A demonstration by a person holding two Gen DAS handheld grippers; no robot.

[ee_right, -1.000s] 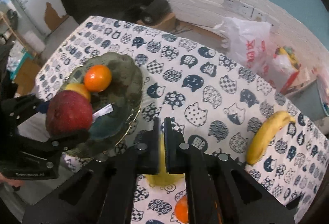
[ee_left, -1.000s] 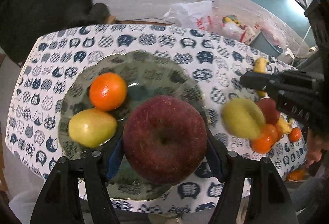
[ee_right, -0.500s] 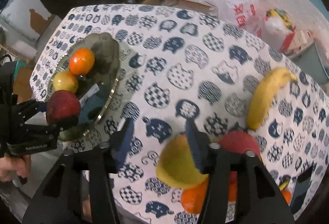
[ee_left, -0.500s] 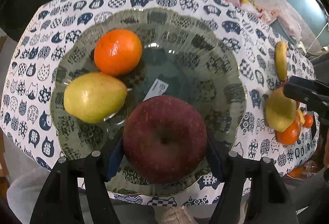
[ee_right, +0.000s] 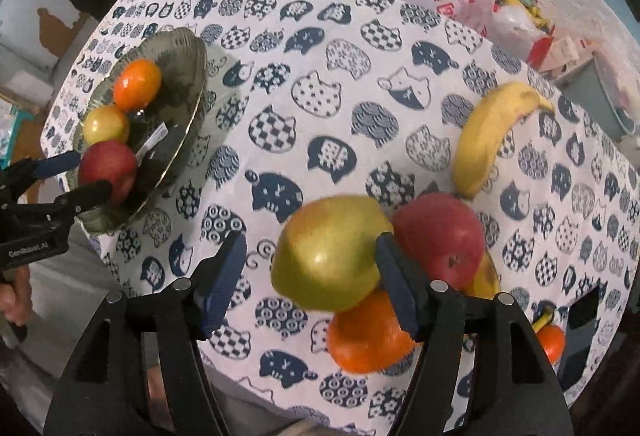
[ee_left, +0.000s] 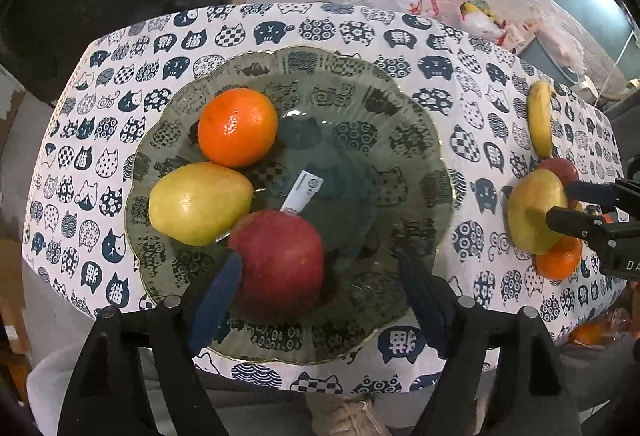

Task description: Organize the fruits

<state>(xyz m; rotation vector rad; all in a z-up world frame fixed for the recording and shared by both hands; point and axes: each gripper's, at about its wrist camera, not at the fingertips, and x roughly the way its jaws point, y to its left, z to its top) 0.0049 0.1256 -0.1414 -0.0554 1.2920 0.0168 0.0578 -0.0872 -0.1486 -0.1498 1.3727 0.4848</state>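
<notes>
Left tongs (ee_left: pixel 320 280) are spread wide over the green glass plate (ee_left: pixel 416 124); a red apple (ee_left: pixel 280 264) sits on the plate touching the left finger only, right finger well clear, so it looks released. Also on the plate: an orange (ee_left: pixel 238 126) and a yellow pear (ee_left: pixel 200 202), touching each other, with the pear against the apple.

Right tongs (ee_right: pixel 310 276) are spread around a second pear (ee_right: pixel 330 252) in the loose pile on the desk (ee_right: pixel 320 96). The right pad sits against or just beside the pear; the left pad is apart from it. That pear rests on top of another orange (ee_right: pixel 366 336) and leans beside another apple (ee_right: pixel 440 236). A banana (ee_right: pixel 492 136) lies further back.

Step in hand, my read: the right side grabs the pile pear. To do it well:
- centre the pear between the pads before squeezing, since it sits off toward the right pad;
- close across the widest part, as the skin looks smooth and slippery;
- lift straight up, or the orange underneath may roll off the desk edge;
- back the left tongs off without nudging the plate apple.
</notes>
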